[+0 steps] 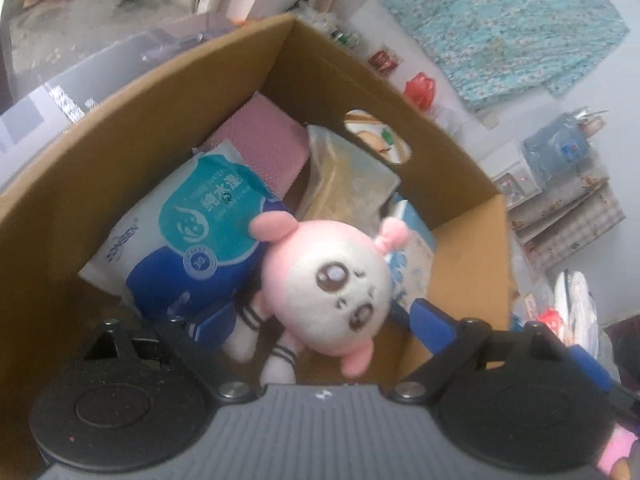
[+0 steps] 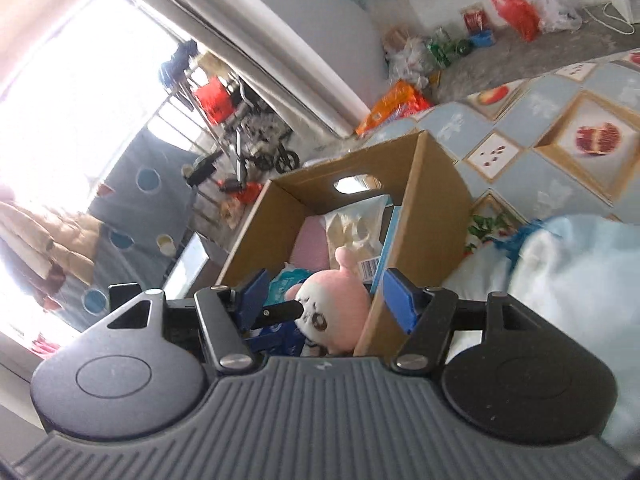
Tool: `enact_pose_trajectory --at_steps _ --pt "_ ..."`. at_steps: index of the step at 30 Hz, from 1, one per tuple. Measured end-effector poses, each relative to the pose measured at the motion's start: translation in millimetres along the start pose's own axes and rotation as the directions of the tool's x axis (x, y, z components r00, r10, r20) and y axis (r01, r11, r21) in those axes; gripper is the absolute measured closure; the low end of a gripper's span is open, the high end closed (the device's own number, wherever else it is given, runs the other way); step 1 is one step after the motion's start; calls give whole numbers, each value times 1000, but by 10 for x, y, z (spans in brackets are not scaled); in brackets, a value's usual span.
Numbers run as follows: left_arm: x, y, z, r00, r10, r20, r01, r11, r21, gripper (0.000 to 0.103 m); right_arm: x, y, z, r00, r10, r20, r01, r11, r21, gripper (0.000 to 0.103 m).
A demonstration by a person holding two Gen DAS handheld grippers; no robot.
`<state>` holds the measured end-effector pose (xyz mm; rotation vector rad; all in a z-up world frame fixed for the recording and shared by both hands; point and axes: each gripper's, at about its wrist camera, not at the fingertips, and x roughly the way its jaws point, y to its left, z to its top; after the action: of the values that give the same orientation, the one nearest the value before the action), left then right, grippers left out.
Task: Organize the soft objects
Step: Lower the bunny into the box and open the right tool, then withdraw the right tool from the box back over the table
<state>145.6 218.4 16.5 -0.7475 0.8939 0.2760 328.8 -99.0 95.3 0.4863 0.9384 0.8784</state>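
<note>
1. While the left tongs hang over it with blue pads spread wide, the cardboard box stands open-topped and holds several soft things.
2. Nearest the left wrist camera lies the plush doll, pink with a white face, on its back in the box between the two pads; neither pad presses on it.
3. Beside the doll, toward the left wall of the box, rests a blue-and-teal wet-wipe pack; behind that lies a pink cloth, and next to the cloth a clear yellowish bag.
4. A light blue packet stands against the right wall, half hidden by the doll's head.
5. The right tongs are partly spread and grip nothing; one pad lines up inside the box, the other outside its near wall.
6. From the right wrist view the box sits on a bed cover printed with fruit squares; a pale blue soft mass at the right edge is blurred and cut off.
7. The doll's lower body is hidden behind the left tongs' housing.
</note>
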Motion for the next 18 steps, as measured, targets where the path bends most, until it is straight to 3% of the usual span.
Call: enact_pose_trajectory --at_steps 5,8,13,18 --pt "-459 -194 -299 994 -89 70 79 988 134 8 -884 -23 -335 994 -4 112 6 1000 -15 32" --pt "-771 -334 -557 979 -168 112 135 957 256 5 -1446 -66 -563 979 -64 193 69 997 -19 27" --pt "-995 -657 -1072 950 -283 132 194 866 462 3 -2157 -217 -1021 940 -175 293 176 984 24 22" --pt "-1014 -961 -1586 929 -365 65 254 755 604 3 -2473 -438 -1366 911 -255 323 238 967 92 22"
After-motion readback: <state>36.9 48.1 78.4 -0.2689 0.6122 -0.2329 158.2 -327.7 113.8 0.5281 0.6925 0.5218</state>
